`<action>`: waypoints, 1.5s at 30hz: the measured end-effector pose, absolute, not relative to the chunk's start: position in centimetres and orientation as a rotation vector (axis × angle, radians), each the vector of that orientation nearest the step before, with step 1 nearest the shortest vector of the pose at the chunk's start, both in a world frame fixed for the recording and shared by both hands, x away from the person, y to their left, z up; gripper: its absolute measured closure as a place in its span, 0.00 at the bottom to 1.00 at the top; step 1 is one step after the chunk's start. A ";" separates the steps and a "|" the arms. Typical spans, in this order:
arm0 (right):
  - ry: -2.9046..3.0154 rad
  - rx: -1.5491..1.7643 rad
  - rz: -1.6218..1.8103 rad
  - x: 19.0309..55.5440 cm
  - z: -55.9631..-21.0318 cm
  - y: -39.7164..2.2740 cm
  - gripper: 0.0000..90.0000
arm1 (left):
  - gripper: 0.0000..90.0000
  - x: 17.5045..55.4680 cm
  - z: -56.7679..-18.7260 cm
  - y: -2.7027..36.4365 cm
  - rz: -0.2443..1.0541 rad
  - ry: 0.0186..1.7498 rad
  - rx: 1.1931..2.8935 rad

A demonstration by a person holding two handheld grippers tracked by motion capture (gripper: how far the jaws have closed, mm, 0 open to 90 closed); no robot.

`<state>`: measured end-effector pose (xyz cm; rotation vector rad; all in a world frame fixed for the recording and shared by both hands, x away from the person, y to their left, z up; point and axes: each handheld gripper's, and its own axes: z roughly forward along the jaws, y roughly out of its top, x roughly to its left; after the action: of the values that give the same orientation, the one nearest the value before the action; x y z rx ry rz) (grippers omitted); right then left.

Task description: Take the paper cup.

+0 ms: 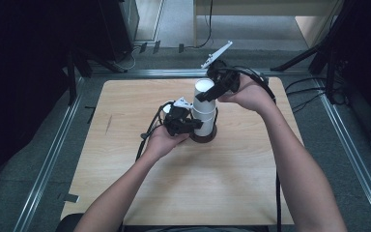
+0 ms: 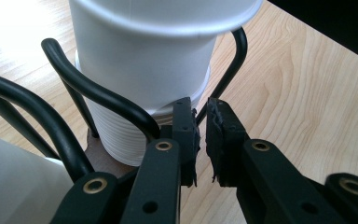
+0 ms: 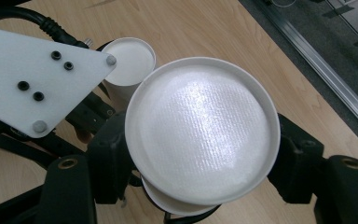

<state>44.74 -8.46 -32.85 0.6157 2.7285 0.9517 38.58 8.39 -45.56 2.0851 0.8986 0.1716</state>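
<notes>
The top cup [image 1: 203,90], upside down, sat on the stack of cups [image 1: 204,118] in the wire holder [image 2: 98,93] mid-bench [image 1: 125,159], with the right claw [image 1: 212,92] clamped on its sides. The right gripper view showed its white base [image 3: 200,126] between the jaws and another cup [image 3: 128,63] behind. The left gripper view showed the left claw [image 2: 203,140] nearly together, gripping the holder's wire beside the stack.

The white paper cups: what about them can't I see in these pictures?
- High view: the lower white paper cups in the stack are partly hidden by the left gripper.
- Right gripper view: the top white paper cup covers the stack below.
- Left gripper view: the cup's top is cut off by the upper edge.
</notes>
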 end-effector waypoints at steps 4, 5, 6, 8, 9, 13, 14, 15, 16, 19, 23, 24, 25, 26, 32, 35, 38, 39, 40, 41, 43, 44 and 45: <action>2.721 0.623 0.954 44.5 -32.1 -8.5 0.36 | 0.91 38.6 -45.6 8.4 0.168 0.900 2.082; 2.718 0.614 0.952 44.4 -31.7 -8.6 0.36 | 0.91 38.5 -45.6 8.4 0.167 0.900 2.081; 2.715 0.611 0.957 44.3 -31.5 -8.6 0.36 | 0.90 38.5 -45.6 8.4 0.166 0.899 2.082; 2.712 0.603 0.961 44.2 -30.8 -8.7 0.36 | 0.90 38.6 -45.6 8.4 0.162 0.900 2.083; 2.712 0.604 0.958 44.1 -30.6 -8.8 0.36 | 0.90 38.6 -45.6 8.4 0.163 0.900 2.084; 2.708 0.614 0.958 43.6 -29.2 -9.1 0.36 | 0.90 38.6 -45.6 8.5 0.160 0.897 2.085; 2.707 0.615 0.963 43.5 -28.9 -9.2 0.36 | 0.90 38.6 -45.6 8.5 0.160 0.898 2.084; 2.699 0.613 0.964 43.4 -28.6 -9.4 0.36 | 0.90 38.6 -45.6 8.5 0.159 0.898 2.084; 2.700 0.615 0.964 43.3 -28.4 -9.5 0.36 | 0.90 38.6 -45.6 8.5 0.158 0.898 2.084; 2.704 0.608 0.965 42.8 -27.9 -10.0 0.36 | 0.89 38.5 -45.6 8.4 0.156 0.897 2.083; 2.722 0.583 0.998 42.1 -27.8 -11.1 0.36 | 0.87 38.5 -45.7 8.4 0.142 0.889 2.106; 2.734 0.561 1.031 41.7 -28.0 -11.8 0.36 | 0.87 38.4 -45.7 8.4 0.141 0.885 2.112; 2.734 0.561 1.031 41.7 -28.0 -11.8 0.36 | 0.87 38.4 -45.6 8.4 0.137 0.883 2.114; 2.737 0.554 1.042 41.5 -28.1 -12.2 0.36 | 0.87 38.3 -45.5 8.4 0.131 0.881 2.114; 2.752 0.551 1.061 40.3 -29.2 -14.4 0.36 | 0.82 37.7 -45.0 8.4 0.107 0.846 2.129; 2.762 0.548 1.059 39.5 -30.1 -15.1 0.36 | 0.71 37.3 -45.1 8.5 0.073 0.818 2.131; 2.748 0.512 1.044 38.3 -30.9 -15.7 0.36 | 0.64 36.8 -45.2 8.7 0.080 0.789 2.145; 2.746 0.506 1.045 38.0 -31.1 -15.8 0.36 | 0.63 36.7 -45.2 8.8 0.079 0.777 2.155; 2.748 0.502 1.049 37.8 -31.4 -16.0 0.36 | 0.61 36.5 -45.2 9.0 0.075 0.765 2.157; 2.754 0.513 1.049 37.4 -31.7 -16.1 0.36 | 0.60 36.4 -45.2 9.0 0.075 0.762 2.157; 2.759 0.506 1.041 37.1 -32.2 -16.2 0.36 | 0.55 36.1 -45.3 9.2 0.062 0.756 2.161; 2.766 0.509 1.034 36.7 -32.8 -16.3 0.36 | 0.55 36.0 -45.3 9.4 0.054 0.747 2.166; 2.766 0.509 1.034 36.7 -32.8 -16.3 0.36 | 0.55 35.7 -45.3 9.5 0.052 0.735 2.167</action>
<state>36.65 -16.34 -32.77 0.5085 2.7665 1.0343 35.74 9.46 -45.29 2.1668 0.7346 0.0522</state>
